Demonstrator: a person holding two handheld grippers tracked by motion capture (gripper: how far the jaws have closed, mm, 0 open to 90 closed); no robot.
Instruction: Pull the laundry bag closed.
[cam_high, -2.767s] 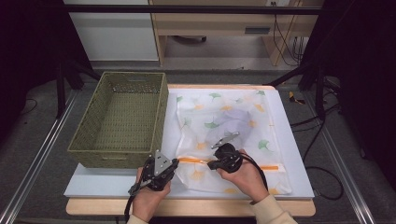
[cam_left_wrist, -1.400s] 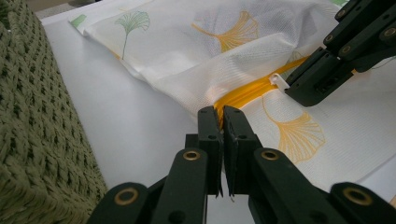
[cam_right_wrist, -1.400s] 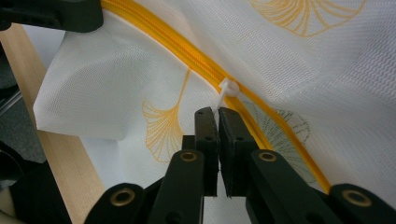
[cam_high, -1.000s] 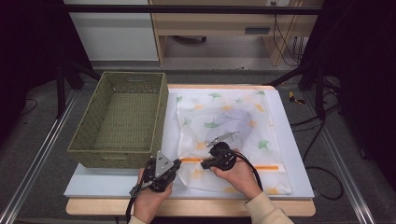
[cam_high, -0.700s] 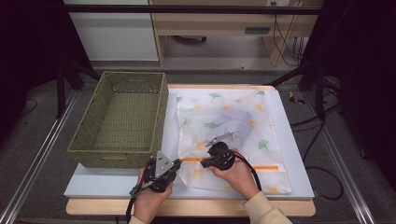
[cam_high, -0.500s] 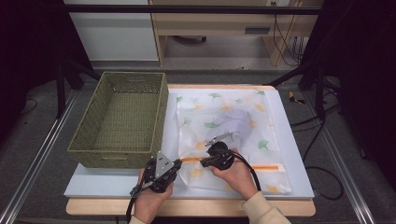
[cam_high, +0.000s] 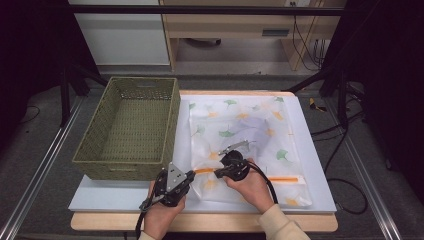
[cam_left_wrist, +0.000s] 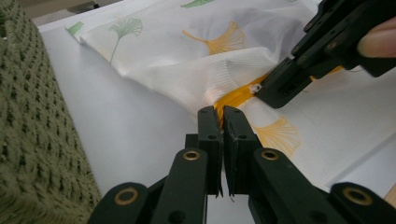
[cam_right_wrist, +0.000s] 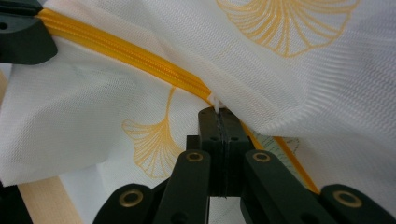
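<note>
A white mesh bag (cam_high: 240, 130) printed with ginkgo leaves lies flat on the white table top (cam_high: 100, 197). Its orange zipper (cam_high: 285, 178) runs along the near edge. My left gripper (cam_high: 192, 175) is shut on the zipper's left end (cam_left_wrist: 233, 99), at the bag's near left corner. My right gripper (cam_high: 218, 172) sits just to the right of it, jaws shut on the small white zipper pull (cam_right_wrist: 215, 101). In the left gripper view the right gripper (cam_left_wrist: 261, 91) comes in from the upper right. In the right gripper view the left gripper's tip (cam_right_wrist: 18, 37) shows at the top left.
A green woven basket (cam_high: 130, 125) stands empty left of the bag, close to my left gripper. The table's wooden front edge (cam_high: 210, 222) lies just under both hands. Cables trail on the floor (cam_high: 340, 185) at the right.
Since the earliest frame my right gripper has shifted slightly left along the zipper, toward the left gripper. The left gripper and the bag have stayed put.
</note>
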